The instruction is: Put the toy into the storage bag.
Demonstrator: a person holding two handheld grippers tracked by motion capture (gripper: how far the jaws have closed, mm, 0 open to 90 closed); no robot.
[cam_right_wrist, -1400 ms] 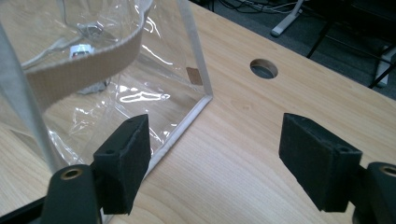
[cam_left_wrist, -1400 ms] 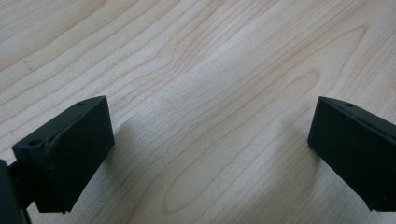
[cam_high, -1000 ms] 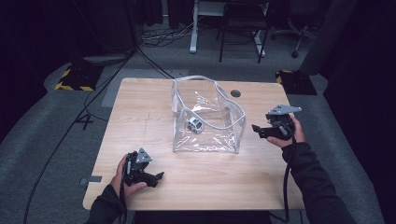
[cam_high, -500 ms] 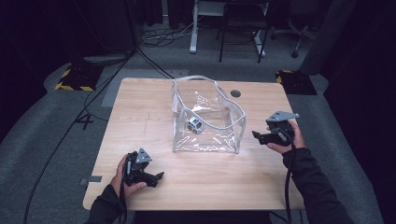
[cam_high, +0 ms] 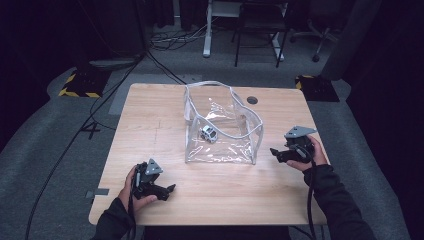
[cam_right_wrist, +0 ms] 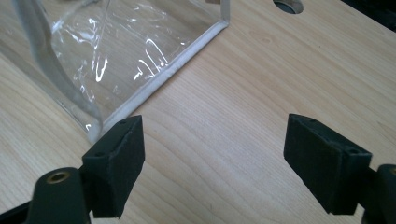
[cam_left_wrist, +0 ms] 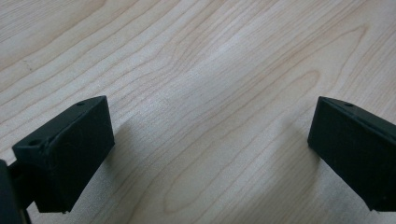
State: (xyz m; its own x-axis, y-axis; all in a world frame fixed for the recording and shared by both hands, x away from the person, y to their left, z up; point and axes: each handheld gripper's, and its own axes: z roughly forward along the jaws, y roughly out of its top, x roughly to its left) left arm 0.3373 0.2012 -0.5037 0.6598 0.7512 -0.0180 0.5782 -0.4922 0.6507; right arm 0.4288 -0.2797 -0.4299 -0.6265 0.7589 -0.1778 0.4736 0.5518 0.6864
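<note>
Your light wooden table (cam_high: pixel 150 115) carries a clear plastic open-topped bag with white piping along its edges (cam_high: pixel 222 125), standing upright near the middle. Inside it, on the bag's floor toward the left wall, lies a small grey and white toy-like object (cam_high: pixel 209 133); its details are too small to make out.

Your left gripper (cam_high: pixel 167 190) sits low at the table's near-left part, well apart from the bag, held in your left hand (cam_high: pixel 132 192). In the left gripper view its black jaws are spread wide, with bare wood grain between them and nothing held.

Your right gripper (cam_high: pixel 274 151) is held in your right hand (cam_high: pixel 307 155) just beside the bag's right wall, pointing toward it. In the right gripper view its jaws stand spread wide over bare table, nothing between them, and the bag's near lower corner lies just beyond the left jaw. A round cable hole (cam_right_wrist: pixel 288 5) shows in the tabletop farther off.
</note>
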